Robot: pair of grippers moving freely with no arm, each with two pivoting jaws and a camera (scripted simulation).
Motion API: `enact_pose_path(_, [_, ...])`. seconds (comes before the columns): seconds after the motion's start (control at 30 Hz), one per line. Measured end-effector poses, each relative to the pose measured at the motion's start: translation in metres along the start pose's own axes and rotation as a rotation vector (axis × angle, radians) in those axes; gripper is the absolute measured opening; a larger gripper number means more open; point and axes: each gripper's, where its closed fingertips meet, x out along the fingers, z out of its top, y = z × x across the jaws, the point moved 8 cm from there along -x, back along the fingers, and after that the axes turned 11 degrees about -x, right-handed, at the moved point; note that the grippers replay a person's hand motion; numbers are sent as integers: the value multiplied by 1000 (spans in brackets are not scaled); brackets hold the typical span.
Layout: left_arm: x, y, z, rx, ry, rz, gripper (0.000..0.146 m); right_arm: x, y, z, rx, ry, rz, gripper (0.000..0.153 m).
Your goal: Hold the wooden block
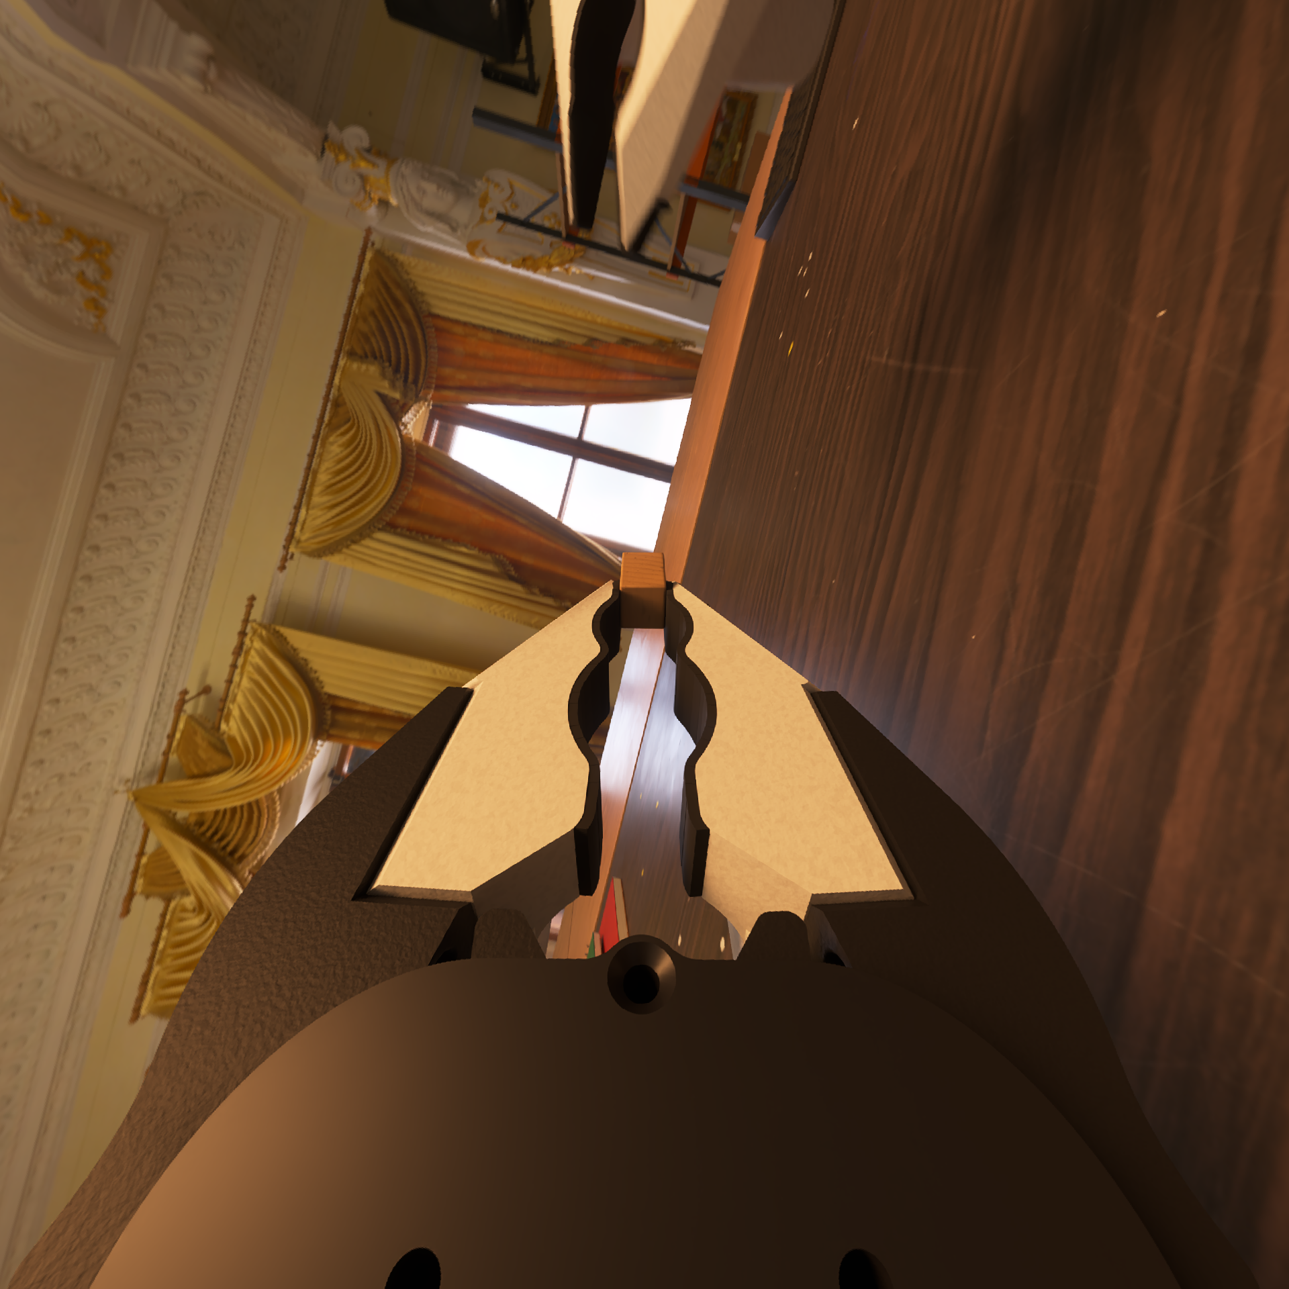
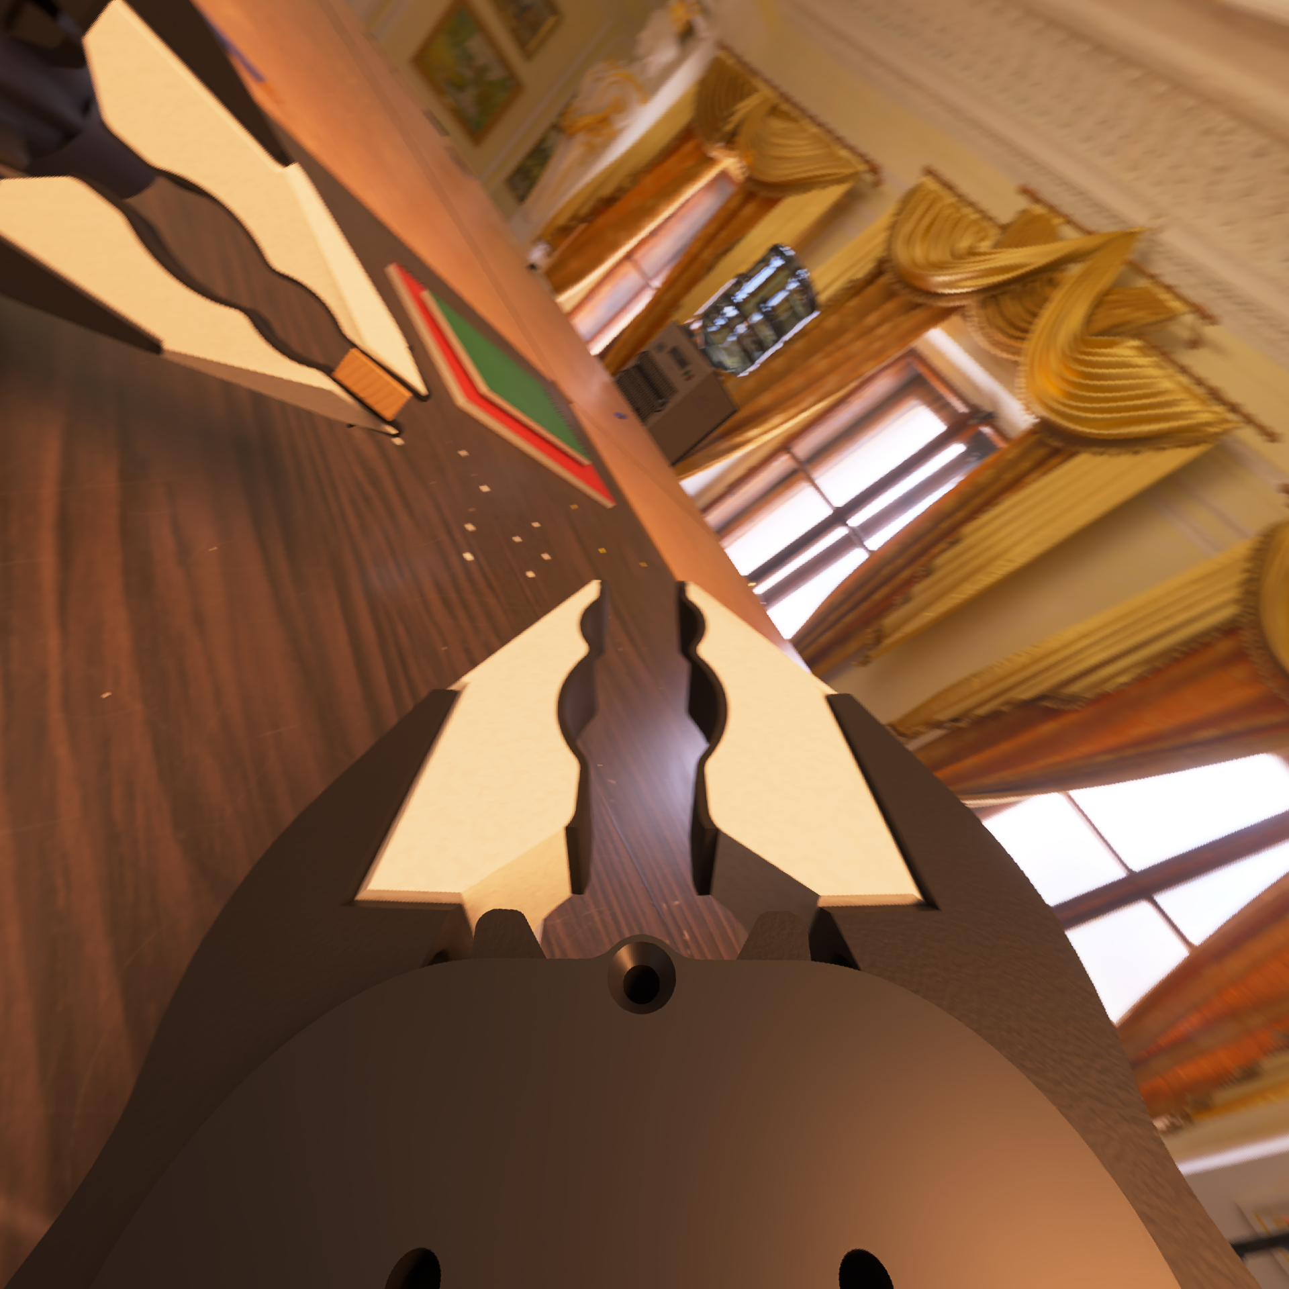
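The left gripper pinches the wooden block at its fingertips, just above the bench. The right gripper hangs apart, fingers parted and empty. The holding step looks underway; next calls for a steady grip.

Left wrist view: looked forward along the left tool, rolled sideways so the dark bench stood along the right and the curtained windows on the left; sat low and close to the bench. Right wrist view: looked along the right tool, tilted the other way, with the bench on the left and the windows on the right; also sat close. Shared: the bench, the windows, and the left tool with the wooden block, seen by the right view at upper left.
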Motion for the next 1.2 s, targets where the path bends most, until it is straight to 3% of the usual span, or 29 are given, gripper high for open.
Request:
enact_pose_path(0.03, [0, 1, -1, -8, 12, 9, 11, -3, -2, 0, 4, 2, -42, 5])
enact_pose_path(0.07, [1, 1, -2, -16, 17, 11, 11, -5, -4, -1, 17, 13, -58, 0])
enact_pose_path(0.33, [1, -1, -6, -40, 25, -14, 11, -12, -7, -9, 255, 17, -113, 0])
enact_pose_path(0.57, [0, 2, -9, -219, -19, -88, 11, -16, -2, -4, 385, -64, -119, 0])
enact_pose_path(0.73, [-1, 3, -12, -224, -21, -80, 11, -16, -3, -6, 535, -89, -94, 0])
enact_pose_path(0.93, [-1, -1, -10, -168, -37, -88, 11, -17, -5, -9, 549, -89, -116, 0])
enact_pose_path(1.2, [-1, -1, -10, -162, -38, -88, 11, -16, -2, -7, 462, -85, -124, 0])
